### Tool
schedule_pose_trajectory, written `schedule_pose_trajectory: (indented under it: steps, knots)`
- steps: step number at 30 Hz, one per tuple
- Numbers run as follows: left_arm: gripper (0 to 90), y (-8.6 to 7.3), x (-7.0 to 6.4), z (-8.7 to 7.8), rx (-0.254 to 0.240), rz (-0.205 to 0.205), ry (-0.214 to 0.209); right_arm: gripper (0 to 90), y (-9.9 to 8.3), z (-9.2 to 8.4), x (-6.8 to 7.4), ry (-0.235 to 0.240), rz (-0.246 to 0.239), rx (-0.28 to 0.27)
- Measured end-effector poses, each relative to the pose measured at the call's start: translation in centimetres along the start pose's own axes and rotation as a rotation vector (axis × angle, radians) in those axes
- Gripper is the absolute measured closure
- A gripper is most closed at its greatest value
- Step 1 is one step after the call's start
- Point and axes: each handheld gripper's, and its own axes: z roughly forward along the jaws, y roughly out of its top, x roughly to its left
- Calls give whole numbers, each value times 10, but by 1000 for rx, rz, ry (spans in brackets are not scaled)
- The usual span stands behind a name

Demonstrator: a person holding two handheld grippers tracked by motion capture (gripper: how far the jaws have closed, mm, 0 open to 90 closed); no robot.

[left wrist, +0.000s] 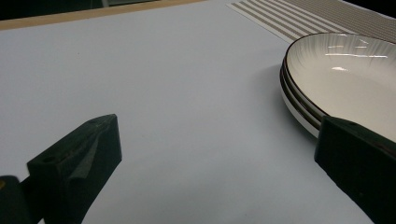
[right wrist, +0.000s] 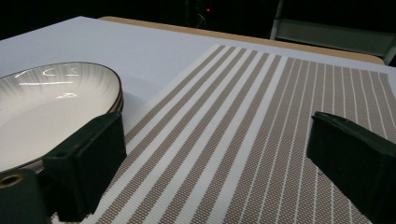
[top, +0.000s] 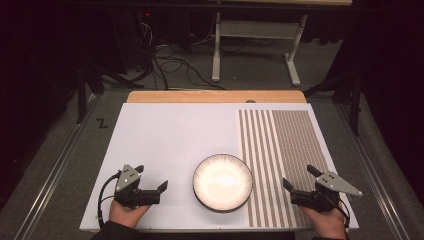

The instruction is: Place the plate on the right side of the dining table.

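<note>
A stack of white plates (top: 222, 182) with dark rims rests near the front middle of the white board (top: 165, 135). My left gripper (top: 151, 178) sits low at the front left, open, nothing between its jaws. In the left gripper view the left gripper (left wrist: 217, 135) looks across bare board, with the plates (left wrist: 345, 79) beside its right jaw. My right gripper (top: 298, 176) is at the front right over the striped mat (top: 285, 150), open and empty. In the right gripper view the right gripper (right wrist: 215, 133) spans the mat (right wrist: 243, 116), and the plates (right wrist: 42, 112) lie behind its left jaw.
A wooden table edge (top: 215, 96) runs behind the board. Beyond it, on the floor, are cables (top: 170, 62) and a white table frame (top: 255, 45). Metal rails (top: 55, 170) flank the table.
</note>
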Motion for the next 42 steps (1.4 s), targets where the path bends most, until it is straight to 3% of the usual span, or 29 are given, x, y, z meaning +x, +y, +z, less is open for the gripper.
schedule_pose_trajectory:
  steps: [7, 10, 21, 29, 35, 37, 42]
  knots:
    - [20, -1, 0, 0, -1, -4, -2, 178, 6, 3, 13, 13, -34, -10]
    - [20, -1, 0, 0, -5, -4, -4, 255, 13, 12, 20, 46, -8, 6]
    - [21, -1, -1, -1, -12, 4, -7, 521, 34, 37, 42, 109, -17, 14]
    - [21, 0, -1, -3, -22, 9, -14, 570, 44, 56, 59, 116, -42, 21]
    - [21, 0, -2, -3, -20, 14, -19, 668, 44, 63, 67, 127, -31, 27]
    - [23, 0, -3, -2, -18, 17, -24, 681, 36, 63, 66, 143, -37, 50]
    - [23, 0, -5, -2, -18, 25, -28, 716, 25, 59, 64, 130, -44, 78]
